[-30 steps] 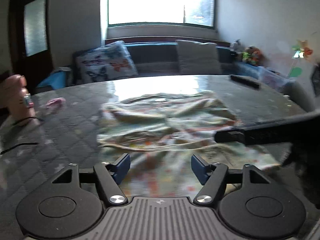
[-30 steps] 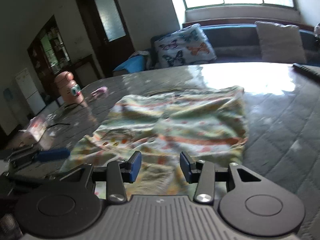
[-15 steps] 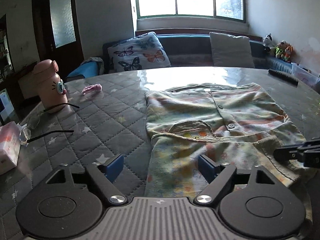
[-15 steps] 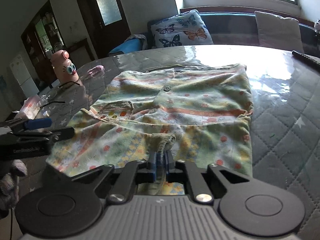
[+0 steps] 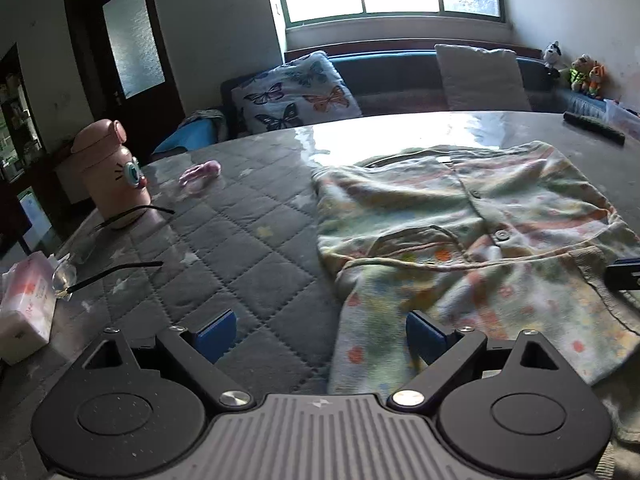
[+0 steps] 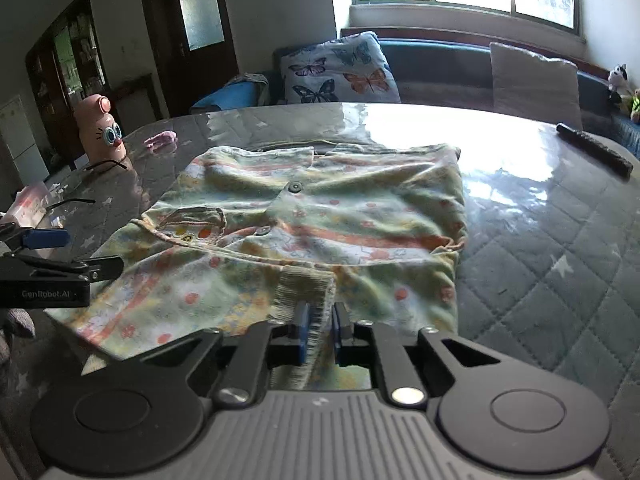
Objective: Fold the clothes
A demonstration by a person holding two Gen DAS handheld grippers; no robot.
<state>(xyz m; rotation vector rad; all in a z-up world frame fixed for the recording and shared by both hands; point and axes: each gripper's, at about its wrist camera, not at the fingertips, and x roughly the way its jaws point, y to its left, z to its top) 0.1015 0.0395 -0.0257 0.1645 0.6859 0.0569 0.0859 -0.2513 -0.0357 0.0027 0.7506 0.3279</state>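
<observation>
A pale green child's garment (image 5: 460, 232) with orange stripes and buttons lies spread on the quilted grey table (image 5: 248, 264). It also shows in the right wrist view (image 6: 320, 216). My left gripper (image 5: 320, 332) is open and empty, low over the garment's near left edge. My right gripper (image 6: 319, 322) is shut on the garment's ribbed cuff (image 6: 306, 284) at its near edge. The left gripper shows at the left of the right wrist view (image 6: 64, 256). The right gripper's tip shows at the right edge of the left wrist view (image 5: 624, 276).
A pink bottle with a face (image 5: 110, 168), eyeglasses (image 5: 100, 256), a tissue pack (image 5: 26, 308) and a small pink item (image 5: 200, 170) lie at the left. A dark remote (image 6: 592, 154) lies far right. A sofa with cushions (image 5: 296, 96) stands behind the table.
My right gripper has shut on the cuff and stays shut on it. My left gripper has opened wider and shifted left, off the garment's middle to its left edge.
</observation>
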